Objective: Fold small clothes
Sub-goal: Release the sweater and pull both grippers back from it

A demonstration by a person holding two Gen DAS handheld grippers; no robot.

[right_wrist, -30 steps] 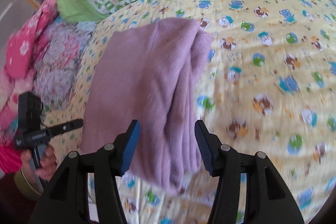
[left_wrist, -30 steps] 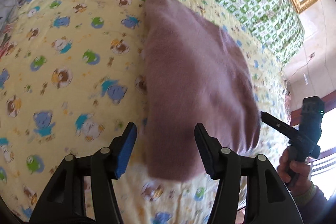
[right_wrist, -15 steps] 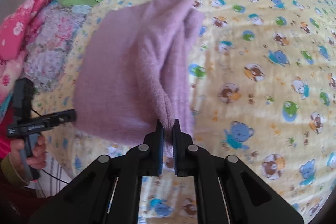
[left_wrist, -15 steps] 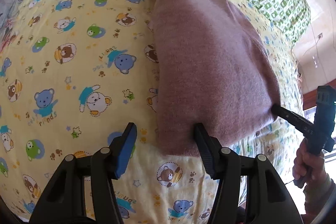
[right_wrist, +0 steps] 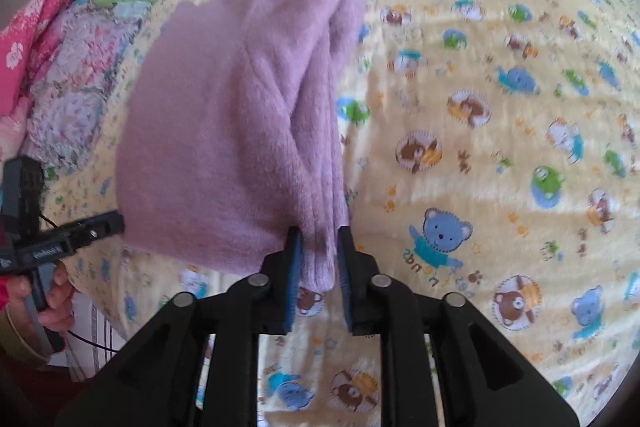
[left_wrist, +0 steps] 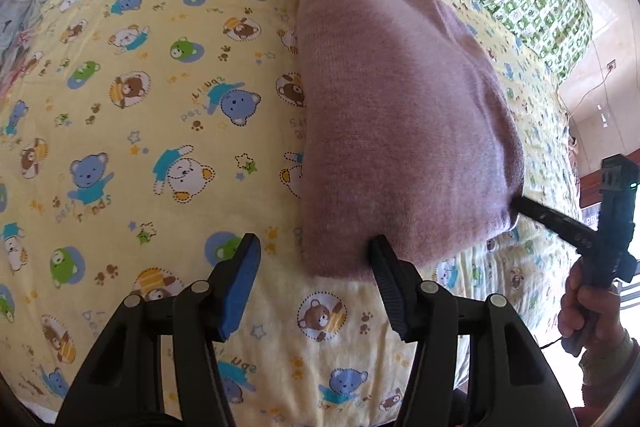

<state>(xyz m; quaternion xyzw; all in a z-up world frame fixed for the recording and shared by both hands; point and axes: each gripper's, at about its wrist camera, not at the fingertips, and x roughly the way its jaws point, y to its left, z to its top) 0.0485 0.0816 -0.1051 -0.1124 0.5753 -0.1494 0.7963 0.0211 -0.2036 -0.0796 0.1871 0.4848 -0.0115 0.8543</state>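
The left gripper point(left_wrist: 314, 267), black with blue-padded fingers point(left_wrist: 240, 283), points steeply down with its fingers standing well apart and nothing pinched between them. The right gripper point(right_wrist: 318, 255), also angled steeply downward, has just been opening; its fingers point(right_wrist: 292, 267) stand narrowly apart around a fold of cloth. A hand point(left_wrist: 580, 311) grips each handle.
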